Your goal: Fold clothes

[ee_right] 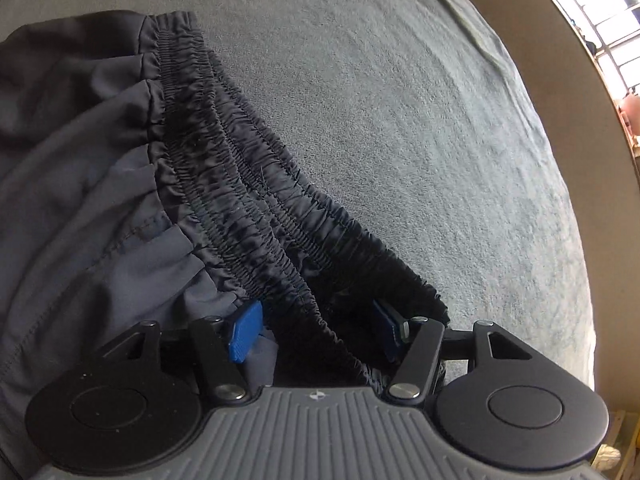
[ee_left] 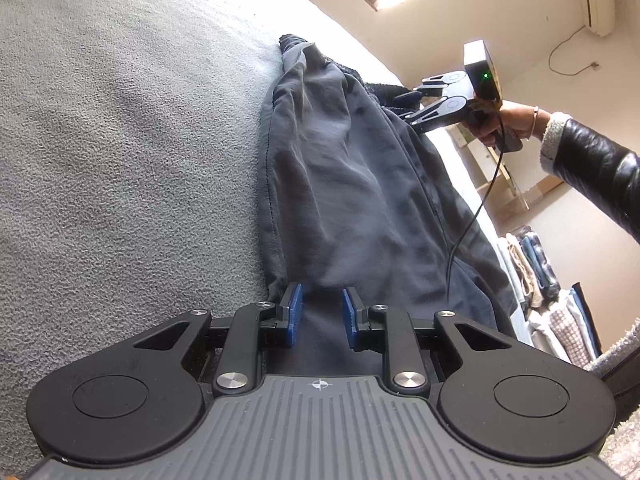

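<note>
Blue pads of the right claw (ee_right: 316, 330) stand wide, straddling the gathered elastic waistband (ee_right: 256, 196) of the dark grey trousers (ee_left: 360, 184) without pinching it. Their length runs along the grey fleece bed (ee_left: 120, 140) to the narrow left claw (ee_left: 322, 314), whose grip on the far end I cannot tell. No writing is readable.

The trousers (ee_left: 360, 184) lie stretched on the blanket (ee_left: 120, 160), running straight ahead of the left gripper (ee_left: 322, 316), whose jaws straddle the near end of the cloth. At the far end, ahead and to the right of that tool, the right gripper (ee_left: 412, 108) sits over the waistband (ee_right: 256, 184). From the right gripper (ee_right: 316, 328) itself, the waistband runs from between its jaws away to the upper left, the trouser cloth to its left, bare blanket ahead and to its right.
</note>
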Demonstrator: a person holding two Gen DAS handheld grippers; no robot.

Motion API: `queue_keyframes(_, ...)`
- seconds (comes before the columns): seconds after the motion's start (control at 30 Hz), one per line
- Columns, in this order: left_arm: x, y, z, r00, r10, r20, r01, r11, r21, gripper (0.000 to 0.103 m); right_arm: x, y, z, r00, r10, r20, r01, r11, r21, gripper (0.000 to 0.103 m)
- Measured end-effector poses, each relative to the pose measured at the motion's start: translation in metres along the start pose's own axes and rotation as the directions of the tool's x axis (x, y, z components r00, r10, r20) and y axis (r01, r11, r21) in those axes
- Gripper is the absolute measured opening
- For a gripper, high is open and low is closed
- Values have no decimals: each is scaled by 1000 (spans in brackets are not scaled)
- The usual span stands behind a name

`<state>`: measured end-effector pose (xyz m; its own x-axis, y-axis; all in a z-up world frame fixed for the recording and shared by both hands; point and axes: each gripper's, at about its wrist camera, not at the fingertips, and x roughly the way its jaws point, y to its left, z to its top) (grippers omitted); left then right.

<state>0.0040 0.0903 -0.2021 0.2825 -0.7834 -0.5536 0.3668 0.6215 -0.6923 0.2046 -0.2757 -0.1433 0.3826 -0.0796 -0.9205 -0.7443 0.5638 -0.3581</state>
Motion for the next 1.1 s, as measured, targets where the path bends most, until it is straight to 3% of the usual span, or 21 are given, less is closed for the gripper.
queue_keyframes(0.13,-1,2,-1,1000,-5,5,6,1000,-2,22,-1,1,-6,999,38,-13,-38,998,51,37)
queue_keyframes(0.27,-2,2,-2,1000,-5,11,6,1000,-5,22,-9,7,-9,998,-37,41,34,997,73,5)
queue_keyframes(0.4,-3,3,-2,1000,-6,14,6,1000,-10,22,-28,0,-12,980,-140,138,120,982,146,4)
queue_keyframes(0.53,-4,3,-2,1000,-4,17,4,1000,-11,22,-26,-6,-9,962,-211,173,174,963,206,4)
queue_keyframes(0.8,-5,4,-2,1000,0,18,0,1000,-9,22,13,-11,-11,952,-249,180,158,899,408,5)
queue_keyframes(0.93,-7,4,-2,1000,2,19,-1,1000,-5,22,15,-26,-16,954,-230,193,85,825,559,8)
queue_keyframes(1.03,-7,3,-2,1000,6,21,-6,1000,0,22,4,-53,-30,964,-153,218,-43,719,694,22)
queue_keyframes(1.1,-6,2,-3,1000,11,21,-11,1000,4,22,-3,-69,-44,960,-121,253,-123,628,768,52)
